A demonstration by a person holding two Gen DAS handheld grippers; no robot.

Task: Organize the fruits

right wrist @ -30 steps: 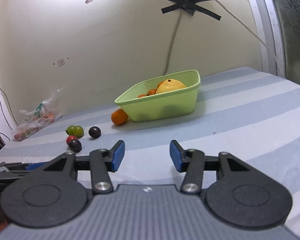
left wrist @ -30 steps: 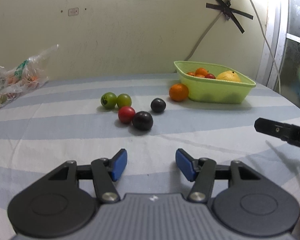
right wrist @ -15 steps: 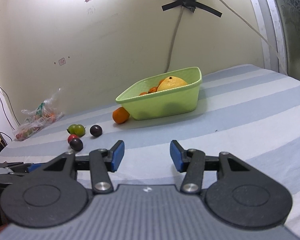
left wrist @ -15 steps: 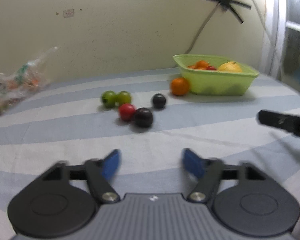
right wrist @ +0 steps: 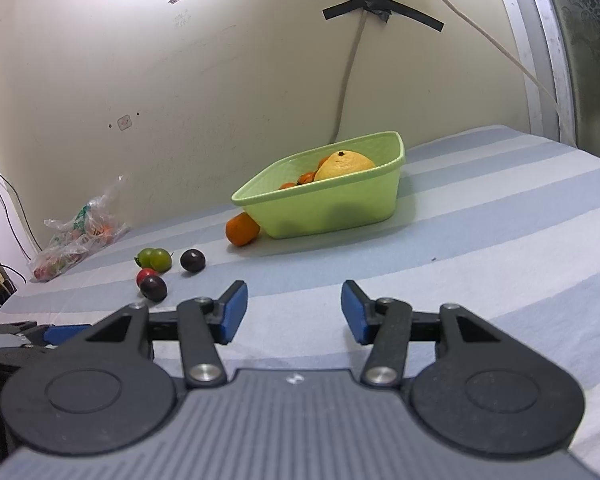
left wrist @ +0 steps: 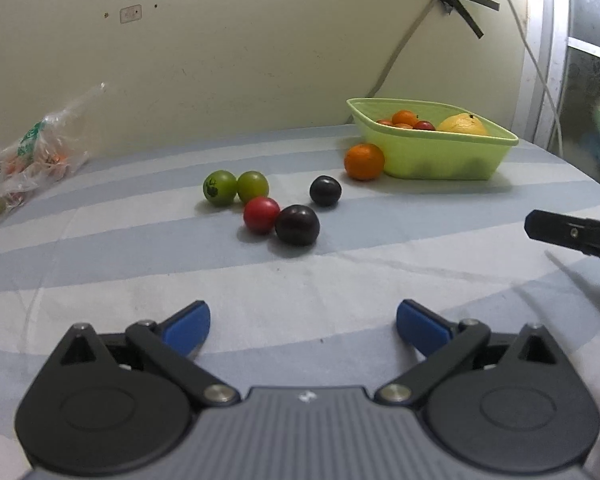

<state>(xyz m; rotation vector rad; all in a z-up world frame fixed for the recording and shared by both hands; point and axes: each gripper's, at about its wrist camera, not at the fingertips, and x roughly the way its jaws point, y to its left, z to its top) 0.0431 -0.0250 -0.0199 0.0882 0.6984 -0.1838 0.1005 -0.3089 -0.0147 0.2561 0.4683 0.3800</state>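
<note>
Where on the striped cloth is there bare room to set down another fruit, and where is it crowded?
Bare cloth lies between the left gripper and the nearest dark plum, and right of the green basket. It is crowded where the green, red and dark fruits cluster, and where the orange touches the basket.

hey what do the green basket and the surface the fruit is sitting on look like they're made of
The green basket looks like thin moulded plastic with a soft sheen: its colour is uniform, its corners rounded, and dark shapes show faintly through the wall. The striped surface looks like matte woven fabric, probably a sheet or tablecloth; it shows faint creases and no glare.
</note>
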